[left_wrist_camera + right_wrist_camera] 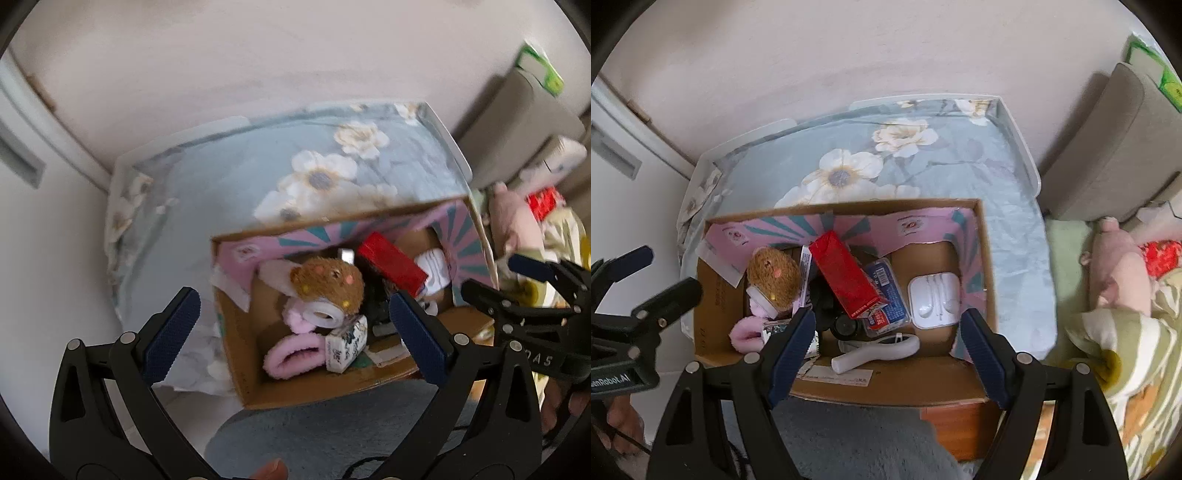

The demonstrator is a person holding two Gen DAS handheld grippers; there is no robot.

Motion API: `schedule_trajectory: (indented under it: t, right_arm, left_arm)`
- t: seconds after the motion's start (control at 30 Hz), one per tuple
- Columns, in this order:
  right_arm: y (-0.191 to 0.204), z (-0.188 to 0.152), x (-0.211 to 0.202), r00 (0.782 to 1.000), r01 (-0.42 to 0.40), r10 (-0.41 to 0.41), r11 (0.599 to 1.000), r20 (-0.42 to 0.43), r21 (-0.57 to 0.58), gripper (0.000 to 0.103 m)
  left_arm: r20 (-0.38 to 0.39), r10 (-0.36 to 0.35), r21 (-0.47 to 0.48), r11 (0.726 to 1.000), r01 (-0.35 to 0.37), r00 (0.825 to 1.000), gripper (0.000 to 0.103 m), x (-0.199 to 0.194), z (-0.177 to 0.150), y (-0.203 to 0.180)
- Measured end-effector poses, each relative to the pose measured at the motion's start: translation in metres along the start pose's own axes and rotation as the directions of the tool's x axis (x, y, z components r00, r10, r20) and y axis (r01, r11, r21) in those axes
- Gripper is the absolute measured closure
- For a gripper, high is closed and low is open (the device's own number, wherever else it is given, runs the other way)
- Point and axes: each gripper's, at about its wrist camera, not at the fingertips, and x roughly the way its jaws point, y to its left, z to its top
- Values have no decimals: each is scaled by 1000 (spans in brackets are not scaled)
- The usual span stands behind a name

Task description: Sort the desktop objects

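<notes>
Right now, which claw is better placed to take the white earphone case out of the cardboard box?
The right claw, probably. It is open and the white earphone case lies between its fingers in its view. The left claw frames the plush end of the cardboard box.

Black claw [886, 350], navy ribbed pads [792, 349]

A cardboard box [971, 387] (red carton [846, 277], plush toy [774, 277], white case [934, 299] inside) is framed by the empty, parted right tool [886, 354]
</notes>
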Motion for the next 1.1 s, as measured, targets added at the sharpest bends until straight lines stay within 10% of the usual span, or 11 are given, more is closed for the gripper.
schedule_trajectory:
  t: [1.1]
  right_arm:
    - [33, 25, -46, 979, 197, -190, 977, 80, -86, 25]
  left_arm:
    - [140, 177, -114, 980, -162, 974, 1, -61, 23, 10]
